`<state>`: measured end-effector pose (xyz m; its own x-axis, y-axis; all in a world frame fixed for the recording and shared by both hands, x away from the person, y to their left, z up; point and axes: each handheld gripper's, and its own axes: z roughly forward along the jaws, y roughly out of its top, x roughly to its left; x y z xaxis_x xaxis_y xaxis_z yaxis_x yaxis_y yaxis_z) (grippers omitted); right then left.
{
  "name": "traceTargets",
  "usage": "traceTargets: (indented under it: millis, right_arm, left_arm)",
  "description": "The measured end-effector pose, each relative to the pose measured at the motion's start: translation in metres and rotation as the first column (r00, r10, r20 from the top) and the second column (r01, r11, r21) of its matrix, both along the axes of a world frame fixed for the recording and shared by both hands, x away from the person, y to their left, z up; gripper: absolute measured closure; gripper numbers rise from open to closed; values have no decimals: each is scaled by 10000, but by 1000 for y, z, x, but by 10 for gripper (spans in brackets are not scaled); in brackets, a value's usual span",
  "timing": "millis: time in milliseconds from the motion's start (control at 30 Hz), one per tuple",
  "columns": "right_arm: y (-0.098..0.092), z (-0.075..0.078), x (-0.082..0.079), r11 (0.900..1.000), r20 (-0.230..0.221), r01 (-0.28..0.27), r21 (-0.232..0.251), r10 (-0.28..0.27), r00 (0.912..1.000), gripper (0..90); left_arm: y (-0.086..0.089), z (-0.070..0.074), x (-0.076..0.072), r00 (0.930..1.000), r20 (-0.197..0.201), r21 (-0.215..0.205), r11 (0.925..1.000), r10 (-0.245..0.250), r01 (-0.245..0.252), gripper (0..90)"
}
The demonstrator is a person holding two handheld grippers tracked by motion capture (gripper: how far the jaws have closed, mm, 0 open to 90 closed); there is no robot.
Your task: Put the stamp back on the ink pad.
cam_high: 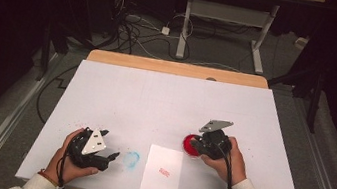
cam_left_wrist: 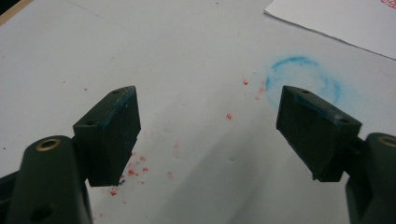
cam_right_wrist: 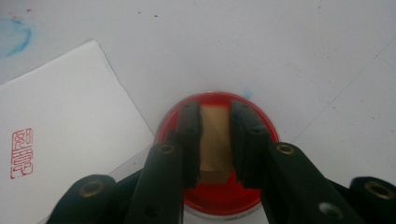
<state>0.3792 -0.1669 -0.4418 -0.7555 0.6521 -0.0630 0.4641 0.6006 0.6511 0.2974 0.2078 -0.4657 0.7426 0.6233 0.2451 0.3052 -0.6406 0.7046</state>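
**Stamp clamped in right gripper, over the red ink pad**

I start w/ what is nearest to me. In the right gripper view, the right gripper [cam_right_wrist: 215, 140] has its jaws pressed together on a small tan stamp block [cam_right_wrist: 215, 140]; the block sits upright between the two black pads and fills the gap btw. them. Directly under the block is the round red ink pad [cam_right_wrist: 224, 196], so the stamp is inside the rim of the pad when I look along the jaws. If its face touches the ink, I cannot tell.

Just left of the pad lies the white paper sheet [cam_right_wrist: 60, 140], its edge very near the pad rim. One red seal print [cam_right_wrist: 21, 154] is on the sheet.

The left gripper [cam_left_wrist: 208, 130] is well apart from all this, at the left front of the white table [cam_high: 156, 97]. Its jaws stand wide apart w/ nothing btw. them. Beyond them I see a blue ring smudge [cam_left_wrist: 303, 77] and some red specks [cam_left_wrist: 135, 170] on the table surface.
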Motion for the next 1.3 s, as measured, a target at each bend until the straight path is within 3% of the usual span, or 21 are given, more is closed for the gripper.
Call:
traceTargets:
  millis: [933, 1133, 1300]
  right_arm:
    - [-1, 0, -2, 10000, 108, -17, 28, 17, 9999, 738]
    - [-6, 13, -6, 9985, 553, -34, 548, 3, 9985, 685]
    - [-6, 20, -12, 9980, 1092, -137, 610, 69, 9940, 609]
  left_arm:
    - [0, 0, 0, 10000, 18, -20, 10000, -15, 15, 212]
    - [0, 0, 0, 10000, 18, 0, 10000, -10, 10, 212]
    - [-1, 0, 0, 10000, 26, 13, 10000, -11, 11, 212]
